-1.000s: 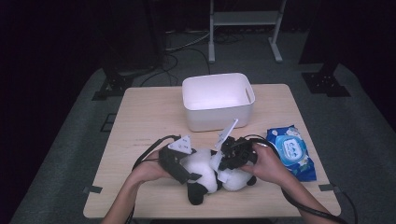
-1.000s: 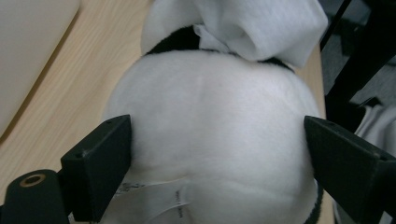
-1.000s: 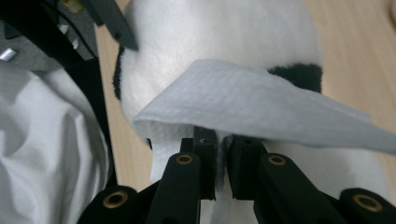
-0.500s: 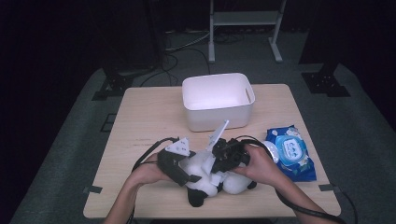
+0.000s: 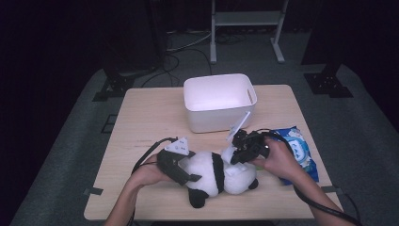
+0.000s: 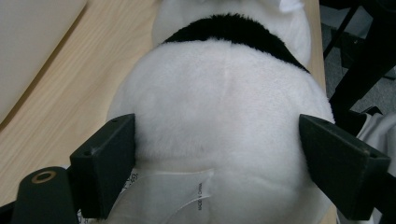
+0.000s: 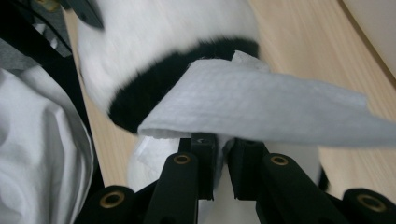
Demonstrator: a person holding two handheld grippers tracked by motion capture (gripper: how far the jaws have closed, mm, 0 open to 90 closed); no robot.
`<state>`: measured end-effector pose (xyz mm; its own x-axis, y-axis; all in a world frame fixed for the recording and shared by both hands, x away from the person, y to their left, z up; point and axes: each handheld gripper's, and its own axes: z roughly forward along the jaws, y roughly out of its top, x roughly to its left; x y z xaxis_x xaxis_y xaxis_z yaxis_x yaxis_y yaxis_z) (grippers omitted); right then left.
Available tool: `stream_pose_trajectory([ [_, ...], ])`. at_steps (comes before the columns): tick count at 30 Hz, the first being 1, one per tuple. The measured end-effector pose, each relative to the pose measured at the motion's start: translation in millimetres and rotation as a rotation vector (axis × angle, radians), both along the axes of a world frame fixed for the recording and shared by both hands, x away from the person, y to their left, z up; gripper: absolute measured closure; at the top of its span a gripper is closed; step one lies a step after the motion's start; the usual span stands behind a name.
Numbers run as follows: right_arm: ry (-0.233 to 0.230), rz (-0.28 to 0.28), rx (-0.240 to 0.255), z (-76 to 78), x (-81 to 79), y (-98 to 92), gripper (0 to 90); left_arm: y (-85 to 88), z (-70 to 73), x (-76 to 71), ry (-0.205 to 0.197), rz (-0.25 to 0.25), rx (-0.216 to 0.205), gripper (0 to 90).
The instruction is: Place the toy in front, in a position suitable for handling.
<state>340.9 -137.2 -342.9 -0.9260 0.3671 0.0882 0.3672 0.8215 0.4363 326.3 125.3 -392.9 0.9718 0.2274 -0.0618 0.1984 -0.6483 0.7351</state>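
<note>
The plush panda [image 5: 216, 176] lay low in the frame's centre, on the table [image 5: 141, 117], clamped across its rump by the left gripper [image 6: 219, 154]. The right gripper [image 7: 220, 168], jaws together, pinched a wet wipe [image 7: 261, 107] at its head. That thin sheet might have slipped or torn against the fur. The sewn tag [image 6: 187, 196] read "MADE IN CHINA"; lettering on the blue wipe packet [image 5: 299, 150] was illegible.

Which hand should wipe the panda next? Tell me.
Right. The right gripper is shut on the wet wipe right over the plush panda, while the left gripper clamps its white body, steadying it.

A light wooden table [image 5: 141, 122] stands on grey carpet [image 5: 70, 155] in a dark room.
</note>
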Motion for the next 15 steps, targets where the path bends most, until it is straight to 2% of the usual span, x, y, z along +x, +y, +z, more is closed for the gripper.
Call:
stream_pose_trajectory([
  [1, 0.0, 0.0, 0.0, 0.0, 0.0, 0.0, 80.8, 0.7, -0.3, 0.6, 0.003, 0.004, -0.007, 13.4],
  [2, 0.009, -0.021, 0.003, -1.5, -0.7, -12.6, 80.8, 1.4, -0.3, 1.4, 0.005, 0.009, -0.012, 13.3],
  [6, 0.023, -0.04, 0.013, -6.0, -5.1, -28.6, 80.9, 1.1, 0.1, 2.2, 0.004, 0.009, -0.01, 13.2],
  [8, 0.03, -0.05, 0.029, -8.4, -9.0, -34.2, 80.9, 1.2, 0.2, 2.1, 0.004, 0.009, -0.009, 13.1],
  [15, 0.049, -0.058, 0.023, -14.6, -23.0, -48.2, 80.9, 1.2, 1.1, 1.6, 0.0, 0.008, 0.0, 13.1],
])
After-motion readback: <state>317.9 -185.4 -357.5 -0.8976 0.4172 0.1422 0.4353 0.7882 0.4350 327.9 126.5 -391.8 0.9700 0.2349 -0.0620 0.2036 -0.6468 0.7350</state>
